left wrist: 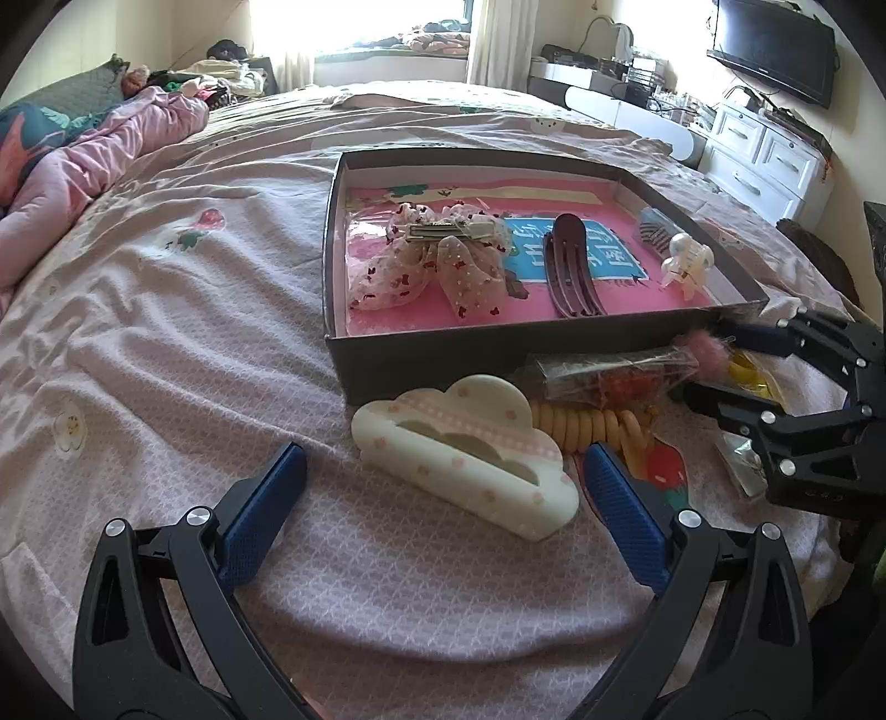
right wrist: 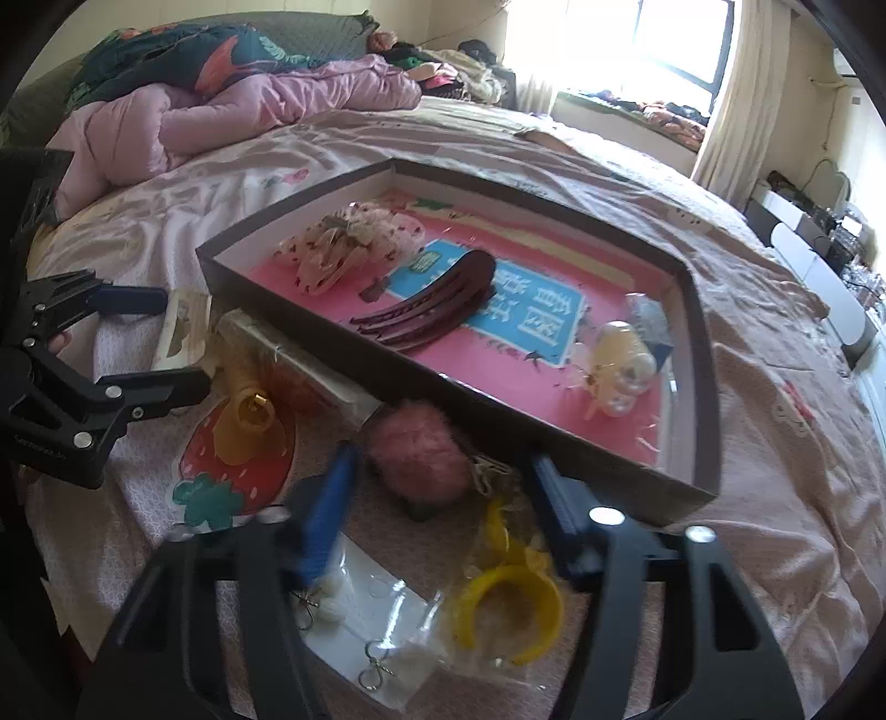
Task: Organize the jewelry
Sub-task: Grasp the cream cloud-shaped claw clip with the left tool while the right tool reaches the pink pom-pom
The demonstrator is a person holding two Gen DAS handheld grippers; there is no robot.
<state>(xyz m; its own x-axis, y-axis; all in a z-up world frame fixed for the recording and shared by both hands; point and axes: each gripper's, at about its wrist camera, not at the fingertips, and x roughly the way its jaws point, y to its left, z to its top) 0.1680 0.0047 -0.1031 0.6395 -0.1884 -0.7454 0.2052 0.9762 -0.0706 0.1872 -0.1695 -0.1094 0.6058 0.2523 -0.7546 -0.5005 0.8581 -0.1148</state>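
While the jewelry lies partly in the box and partly on the bedspread, the scene reads as follows:
Box: a shallow dark tray with a pink lining sits on the bed at 12 o'clock from the left gripper
Inside the box: a sheer dotted bow clip at the 9 o'clock end, a maroon hair claw in the middle, a pearly white claw clip toward 3 o'clock, a small striped piece just behind it
Cloud clip: a cream cloud-shaped hair claw with pink dots lies on the bedspread just outside the box's near wall
Left gripper: blue pads spread wide, one either side of the cloud clip, not touching it
Coil tie: a yellow spiral hair tie touches the cloud clip at its 3 o'clock side
Wrapped piece: a clear packet with red beads rests against the box wall
Pompom: a pink fluffy ball lies at 12 o'clock between the right gripper's fingers, beside the box wall
Right gripper: fingers apart, holding nothing
Near the right gripper: a yellow ring-shaped piece in plastic at 5 o'clock, an earring card at 7 o'clock
Farther out: a pink quilt at 10 o'clock, a wall television at 2 o'clock
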